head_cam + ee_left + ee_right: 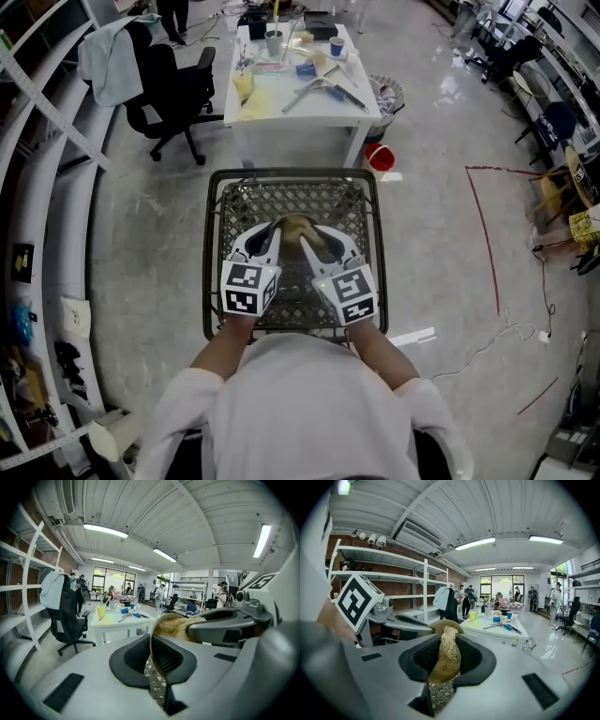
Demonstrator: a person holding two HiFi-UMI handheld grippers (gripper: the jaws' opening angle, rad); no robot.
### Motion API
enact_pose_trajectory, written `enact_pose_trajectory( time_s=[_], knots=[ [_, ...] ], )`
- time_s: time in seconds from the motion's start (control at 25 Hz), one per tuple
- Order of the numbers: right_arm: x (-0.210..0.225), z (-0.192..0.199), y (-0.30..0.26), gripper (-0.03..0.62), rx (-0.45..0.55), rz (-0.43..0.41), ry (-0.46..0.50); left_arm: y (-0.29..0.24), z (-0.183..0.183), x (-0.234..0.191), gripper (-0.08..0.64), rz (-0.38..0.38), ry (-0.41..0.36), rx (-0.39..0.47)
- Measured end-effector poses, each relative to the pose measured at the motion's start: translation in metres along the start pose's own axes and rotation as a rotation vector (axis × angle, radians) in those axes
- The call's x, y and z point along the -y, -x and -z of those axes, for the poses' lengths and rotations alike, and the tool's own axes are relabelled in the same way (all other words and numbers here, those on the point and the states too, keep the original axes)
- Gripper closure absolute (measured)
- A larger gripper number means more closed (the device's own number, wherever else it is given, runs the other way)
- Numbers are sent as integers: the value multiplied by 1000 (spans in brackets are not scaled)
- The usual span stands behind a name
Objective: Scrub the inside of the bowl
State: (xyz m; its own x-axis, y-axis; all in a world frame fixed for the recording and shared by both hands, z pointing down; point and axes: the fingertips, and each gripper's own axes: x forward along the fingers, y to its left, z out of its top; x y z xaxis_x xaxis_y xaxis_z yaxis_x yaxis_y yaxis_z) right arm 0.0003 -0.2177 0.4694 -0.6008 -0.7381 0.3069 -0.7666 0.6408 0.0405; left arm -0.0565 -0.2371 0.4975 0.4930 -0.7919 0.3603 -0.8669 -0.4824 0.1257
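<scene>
**Both grippers closed at the bowl, one on the rim, one on the scrubber**

In the head view the bowl point(296, 225) sits at the centre of the frame on a black wire-mesh table point(214, 253). The two grippers meet at it from below.

The left gripper point(273, 234) comes in from the lower left. In the left gripper view its jaws are pressed together on the bowl's thin rim, which stands on edge between the dark pads.

The right gripper point(311, 242) comes in from the lower right. In the right gripper view its jaws are clamped on a tan, fibrous scrubber point(446, 656), and the scrubber's far end reaches into the bowl. In the left gripper view the straw-coloured fibres fill the bowl's opening.

A white table point(309, 108) with clutter on it stands in the upper middle of the head view. An office chair point(173, 89) is to its left, and a red bucket point(380, 157) is on the floor at its lower right corner.
</scene>
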Motion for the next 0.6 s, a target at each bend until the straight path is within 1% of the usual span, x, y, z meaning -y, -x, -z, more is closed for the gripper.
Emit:
enact_pose_trajectory(
  time_s=[0.08, 0.2, 0.4, 0.6],
  knots=[
    [9, 4, 6, 492, -9, 33, -16, -1, 0, -2, 517, 0, 8, 2],
    [10, 13, 13, 492, -28, 42, -41, -4, 0, -7, 517, -3, 25, 6],
    [-4, 29, 17, 492, -56, -2, -80, -11, 1, -16, 517, -15, 66, 4],
    [-18, 31, 15, 492, -52, -47, -87, -14, 4, -23, 517, -25, 99, 1]
  ],
)
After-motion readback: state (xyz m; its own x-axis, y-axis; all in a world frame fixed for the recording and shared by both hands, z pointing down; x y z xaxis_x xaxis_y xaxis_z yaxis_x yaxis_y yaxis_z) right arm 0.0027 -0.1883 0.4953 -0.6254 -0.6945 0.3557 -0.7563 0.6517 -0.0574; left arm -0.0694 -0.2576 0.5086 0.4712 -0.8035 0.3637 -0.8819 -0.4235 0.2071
